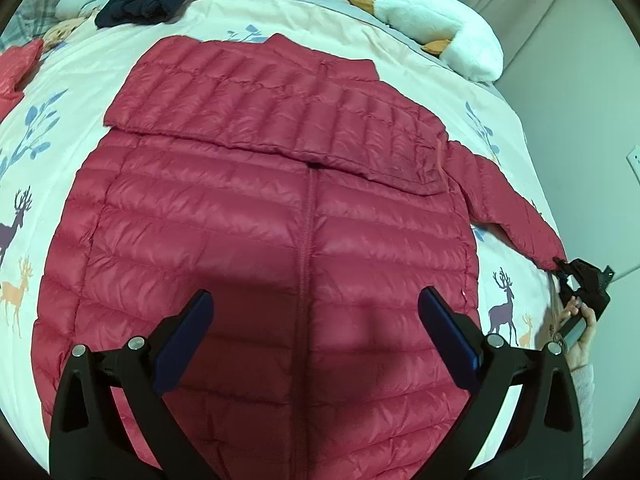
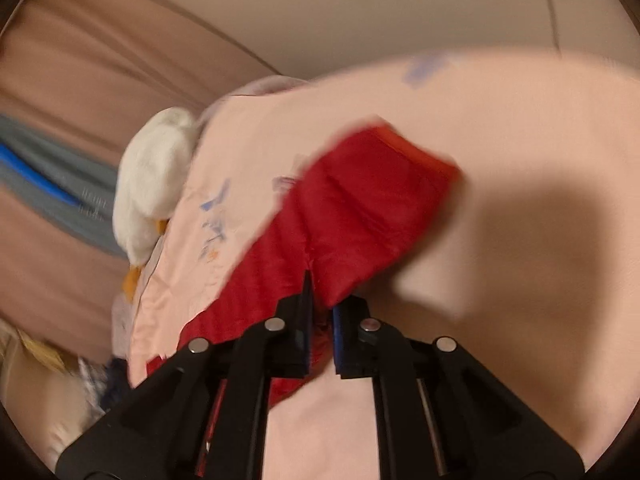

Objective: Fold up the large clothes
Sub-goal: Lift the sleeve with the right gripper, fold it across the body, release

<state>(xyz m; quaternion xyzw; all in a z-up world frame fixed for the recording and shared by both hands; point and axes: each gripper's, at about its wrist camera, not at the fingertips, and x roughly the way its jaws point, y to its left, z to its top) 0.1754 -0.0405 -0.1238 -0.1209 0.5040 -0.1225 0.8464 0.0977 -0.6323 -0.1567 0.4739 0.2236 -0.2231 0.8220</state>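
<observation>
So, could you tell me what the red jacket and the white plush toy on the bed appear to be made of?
The red jacket looks like thin synthetic shell fabric over puffy filling, probably down or fibre: horizontal quilted channels with a slight sheen. The right gripper pinches its sleeve flat. The white plush toy looks like fluffy fleece pile, matte and soft-edged.
</observation>
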